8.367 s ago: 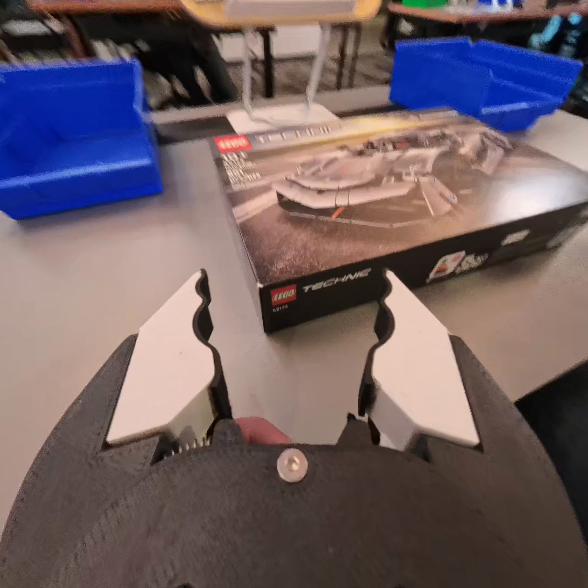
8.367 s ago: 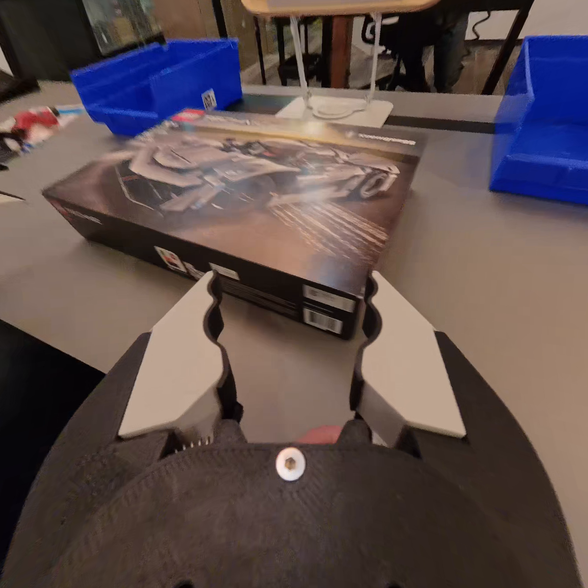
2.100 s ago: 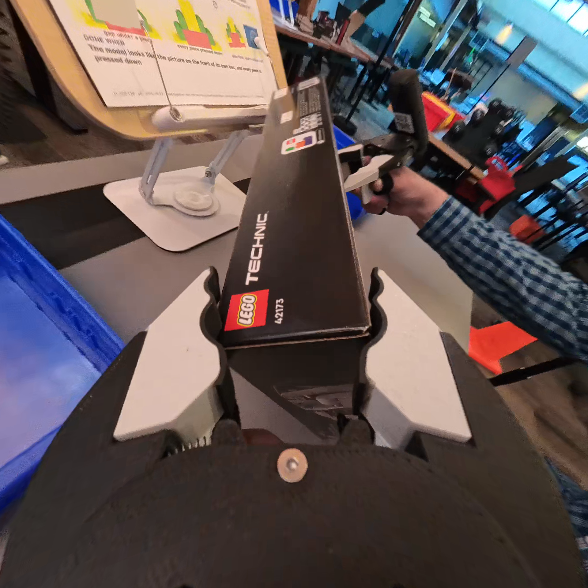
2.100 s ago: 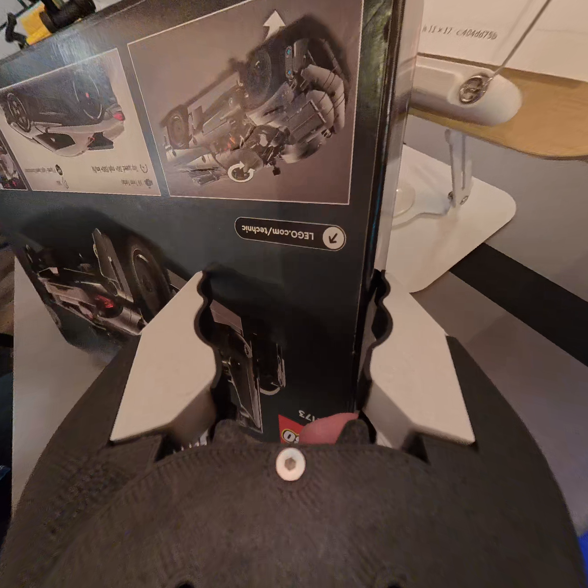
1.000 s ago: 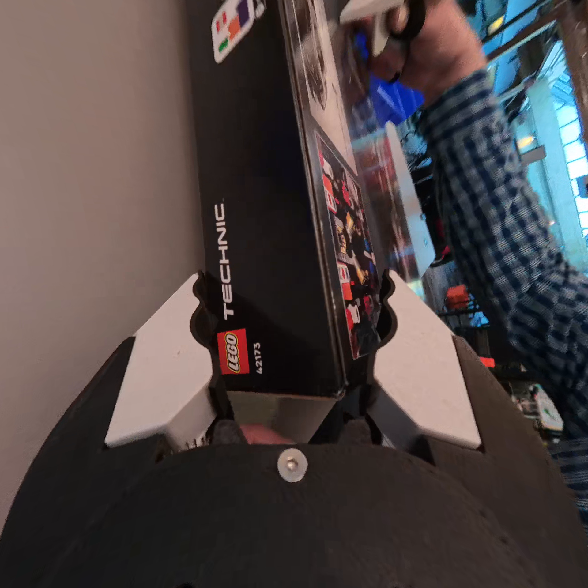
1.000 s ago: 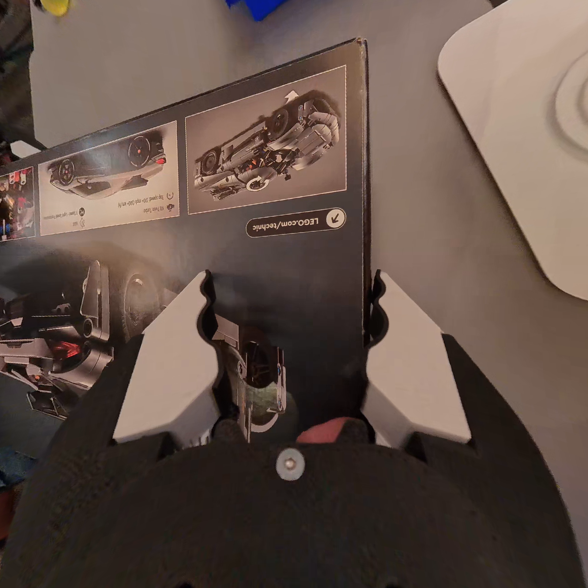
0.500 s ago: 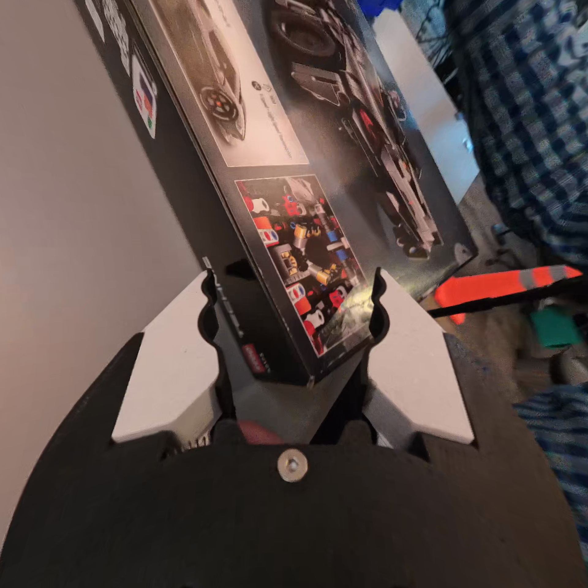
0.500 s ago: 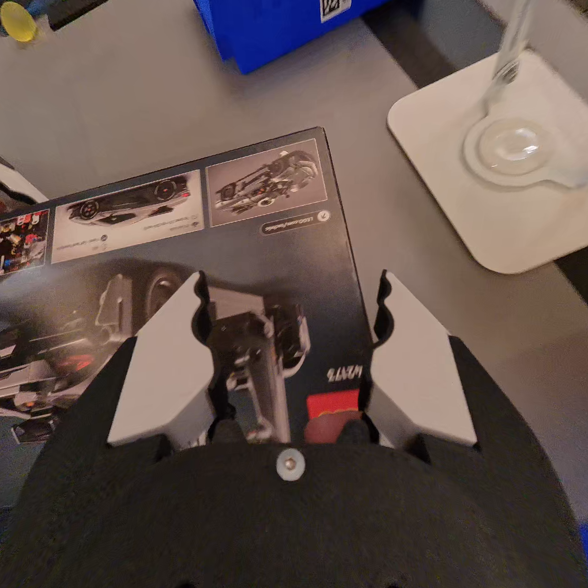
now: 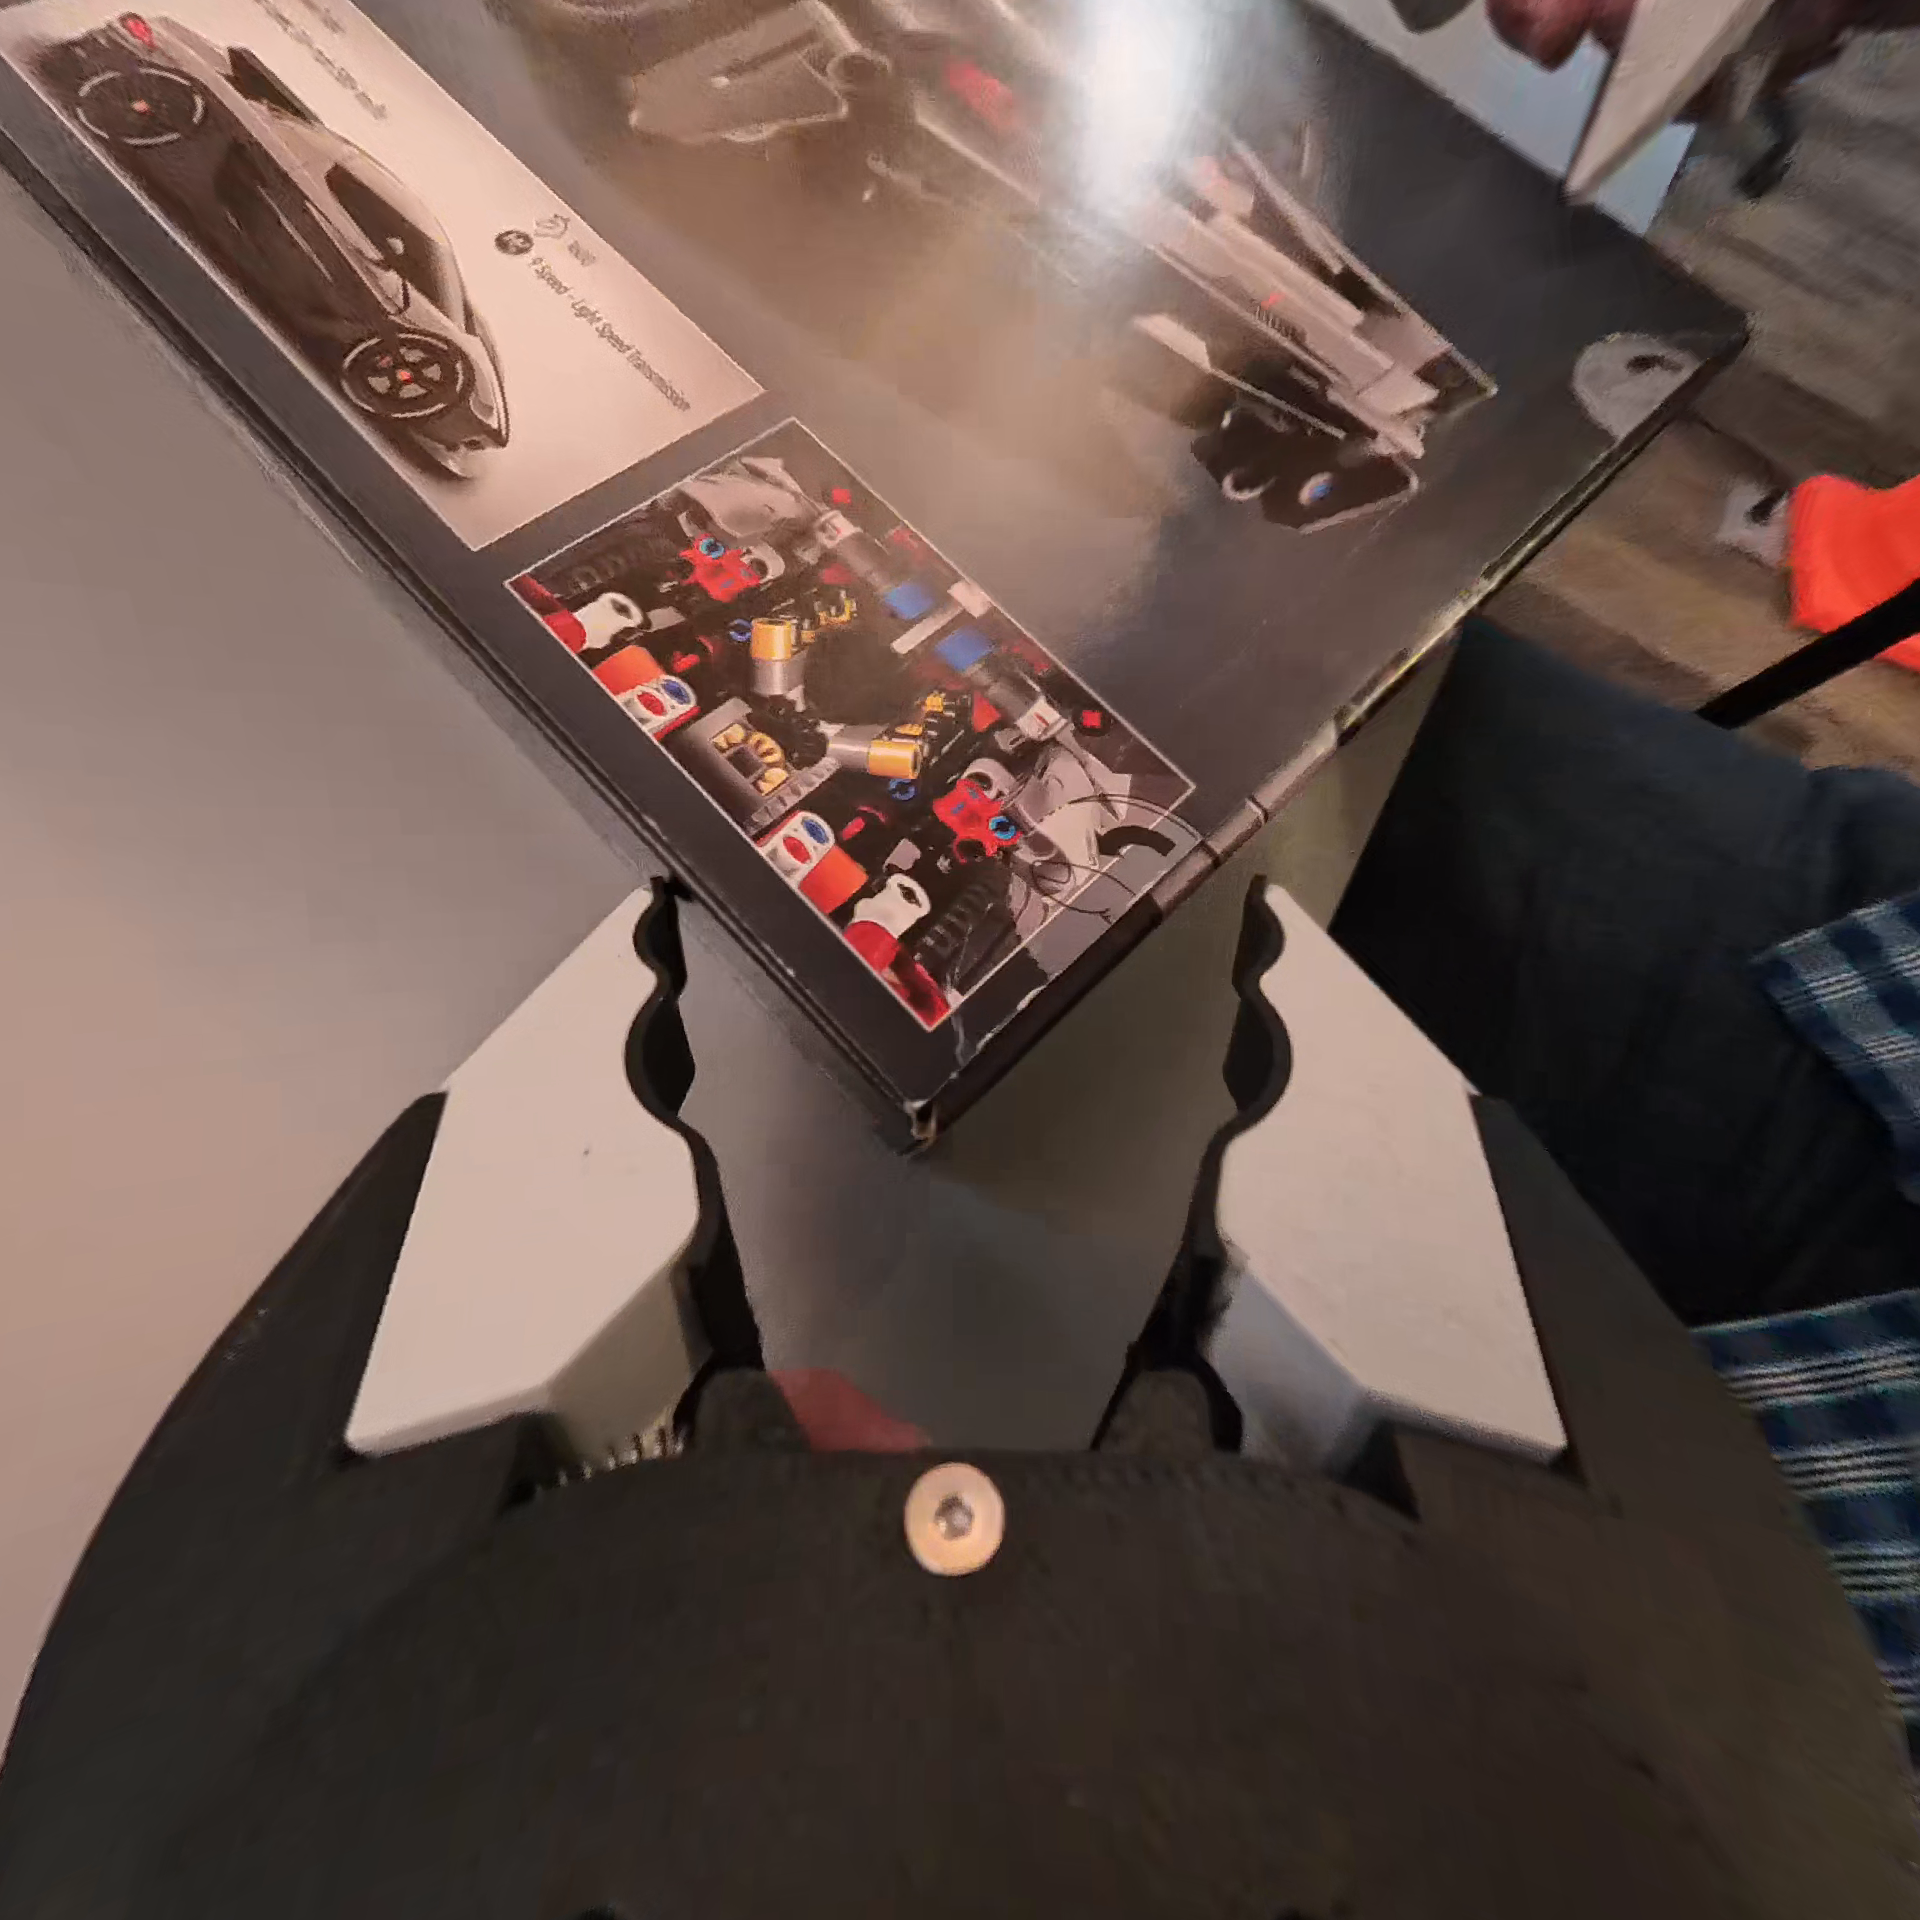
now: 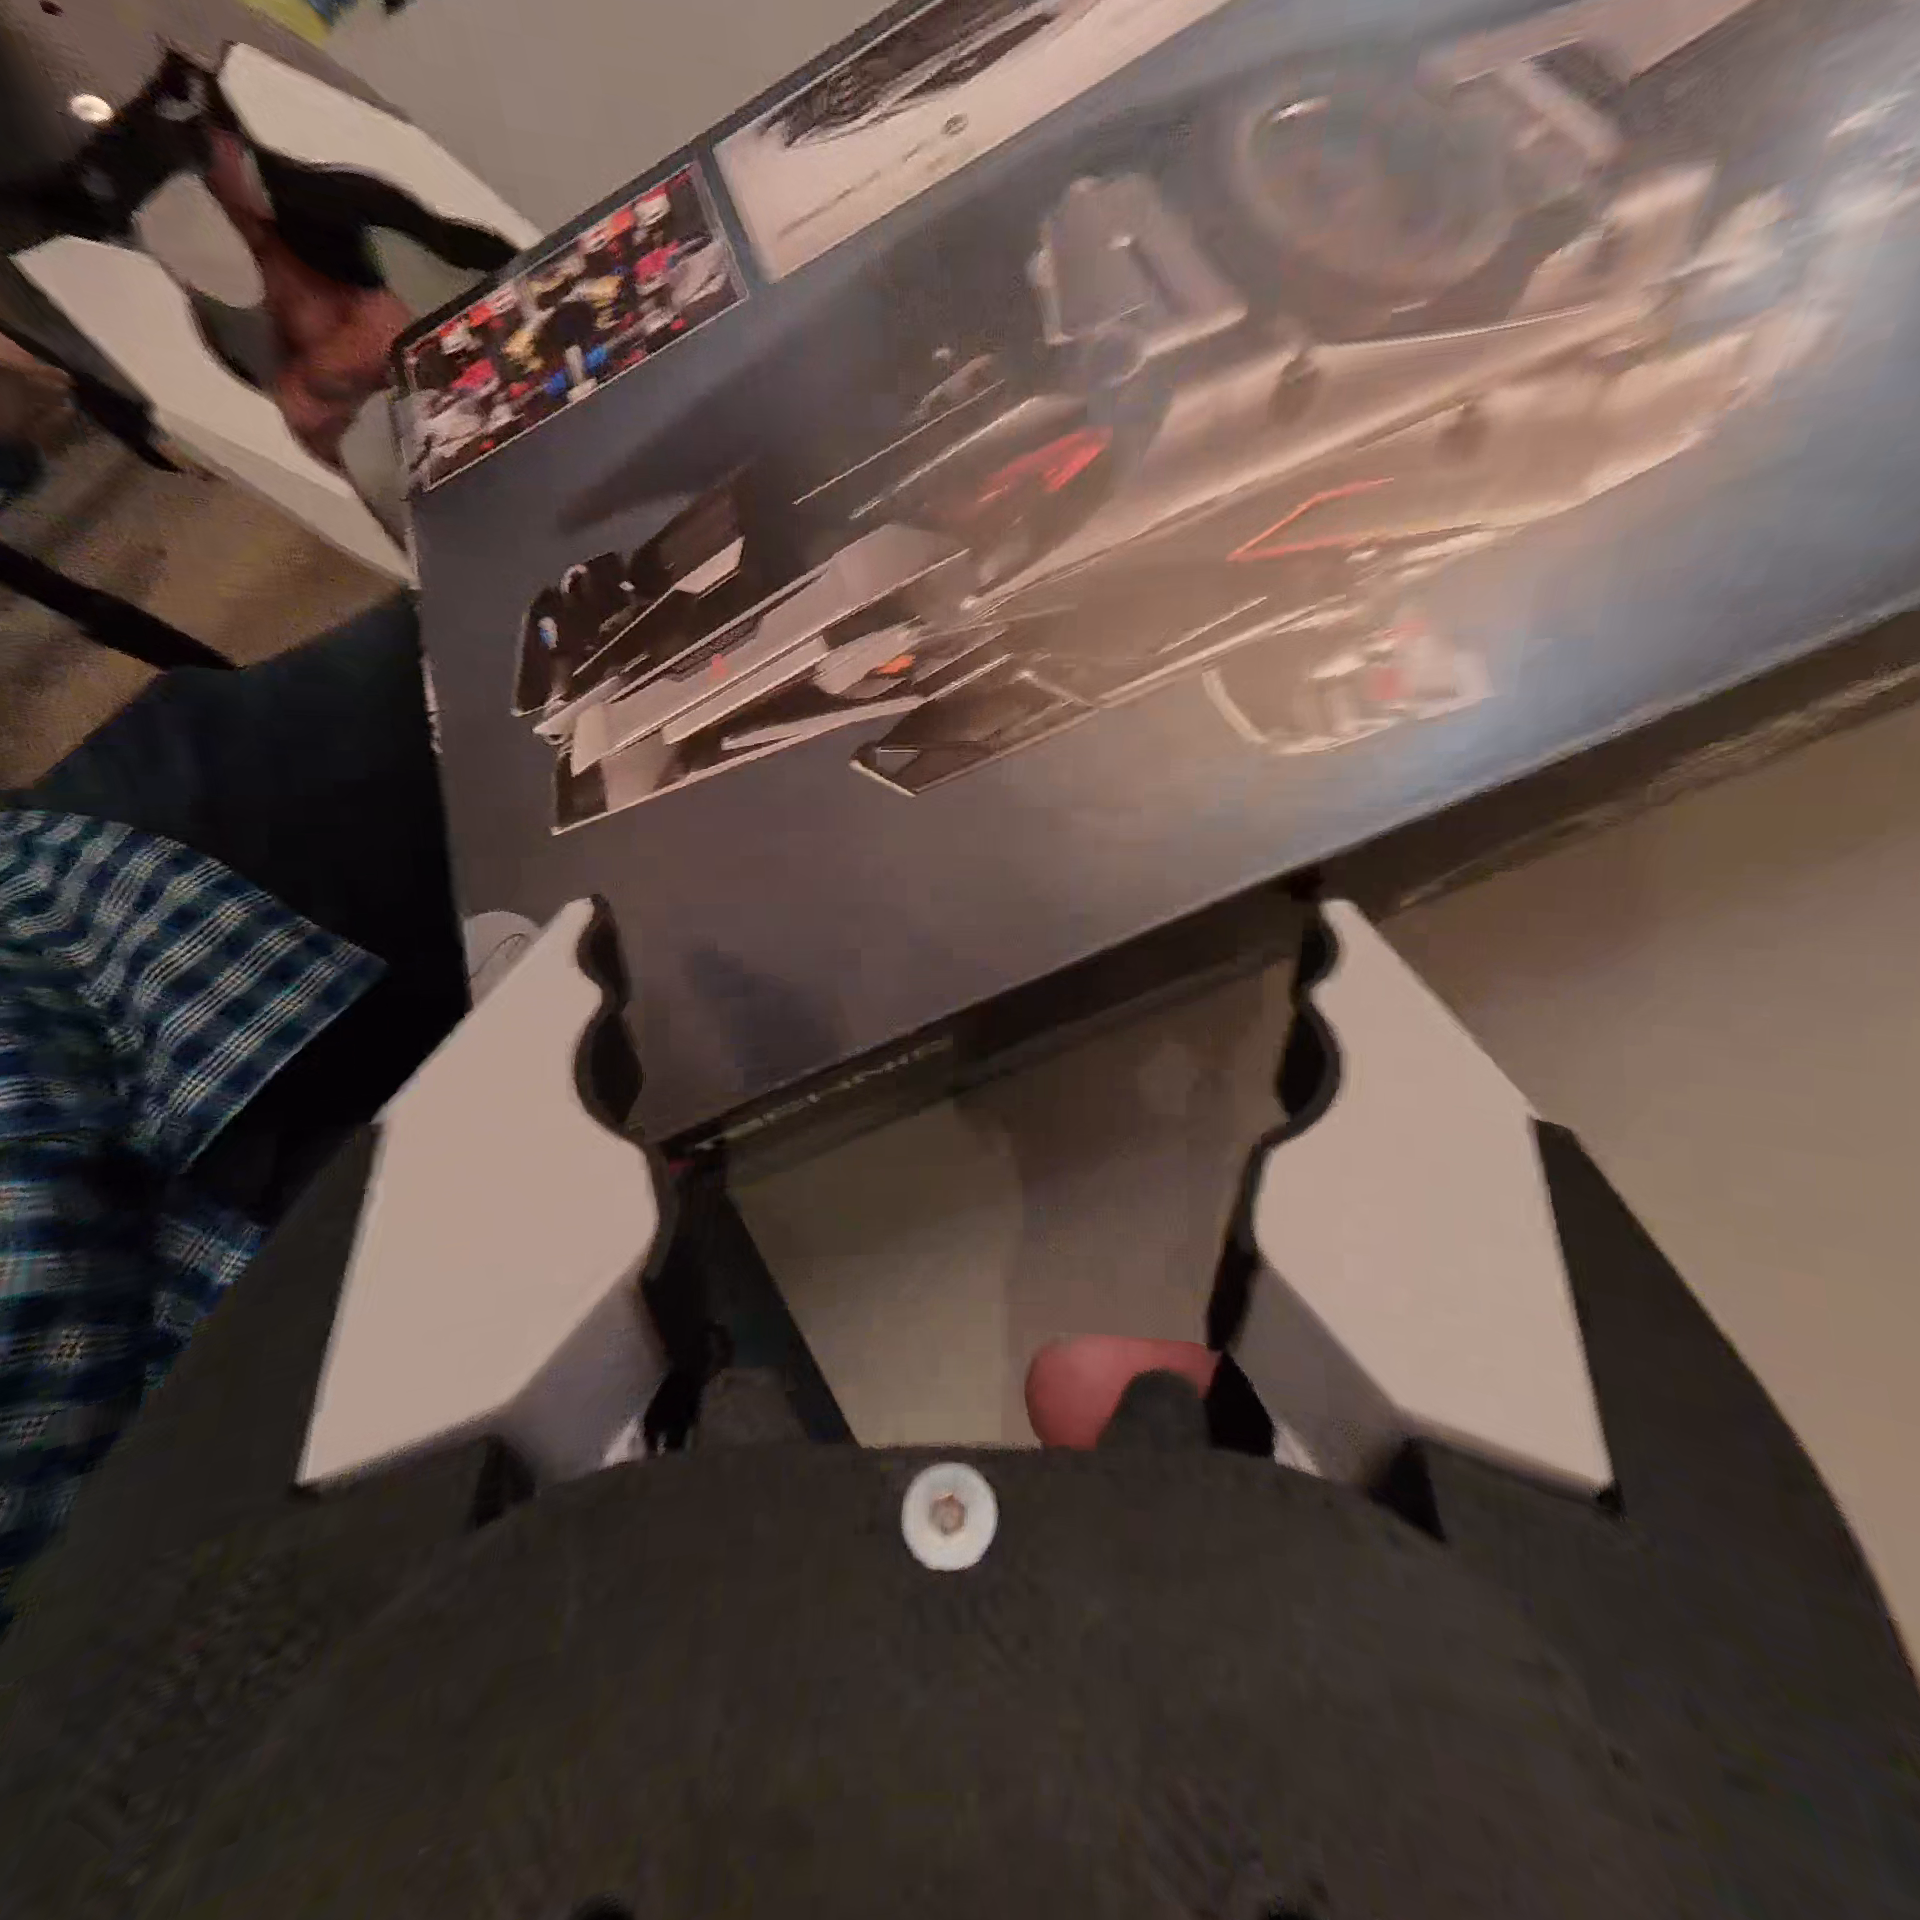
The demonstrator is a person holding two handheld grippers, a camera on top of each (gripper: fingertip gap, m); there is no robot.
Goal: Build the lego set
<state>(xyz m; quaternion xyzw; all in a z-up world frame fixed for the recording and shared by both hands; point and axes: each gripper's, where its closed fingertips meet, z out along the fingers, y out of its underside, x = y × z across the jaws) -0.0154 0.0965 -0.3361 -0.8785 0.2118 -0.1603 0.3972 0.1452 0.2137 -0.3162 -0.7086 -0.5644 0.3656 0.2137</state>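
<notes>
The black lego box (image 9: pixel 1039 343) lies flat on the grey table (image 9: pixel 208 831) with its printed back face up. My left gripper (image 9: pixel 956 935) is open and hovers over the box's near corner without gripping it. My right gripper (image 10: pixel 956 914) is open over another corner of the box (image 10: pixel 1039 520); the box edge runs past its left finger (image 10: pixel 499 1195), and I cannot tell if they touch. Each gripper also shows in the other's view, the right one top right (image 9: pixel 1662 83) and the left one top left (image 10: pixel 156 208).
The table edge runs close by the box on the person's side. A person's dark trousers (image 9: pixel 1610 987) and checked sleeve (image 10: pixel 125 987) are just beyond it. An orange object (image 9: pixel 1849 561) lies on the floor below.
The box stood on edge, gripped between the jaws of both grippers, a second ago. It has since been turned over and laid flat, back face up. Both grippers have let go and drawn back to its corners.
</notes>
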